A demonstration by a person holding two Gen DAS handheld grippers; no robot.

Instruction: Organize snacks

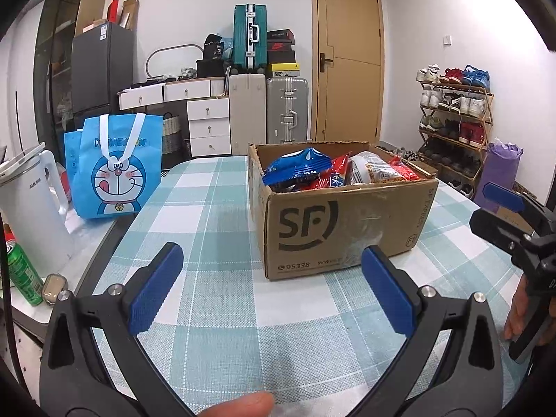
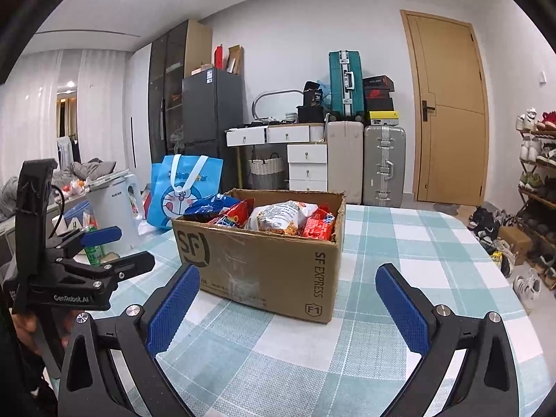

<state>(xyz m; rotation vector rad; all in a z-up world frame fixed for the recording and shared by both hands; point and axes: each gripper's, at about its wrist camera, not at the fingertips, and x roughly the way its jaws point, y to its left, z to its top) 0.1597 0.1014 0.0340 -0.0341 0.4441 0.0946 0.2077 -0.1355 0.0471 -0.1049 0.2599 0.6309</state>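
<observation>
While both of our tools hang spread and empty above the table (image 1: 215, 312), the cardboard box (image 1: 344, 229) stands ahead of them on the checked cloth, open-topped and full of snack packets. We judge the box stiff enough to be pushed by its walls, though probably awkward to lift loaded. The packets look light, soft and crinkly, likely slippery and easily crushed. The left tool (image 1: 271, 292) sits nearer the blue packet (image 1: 299, 168); the right tool (image 2: 285, 309) faces the pale noodle packet (image 2: 283, 217). We would pinch a sealed edge or corner gently, sparing the filled middle
</observation>
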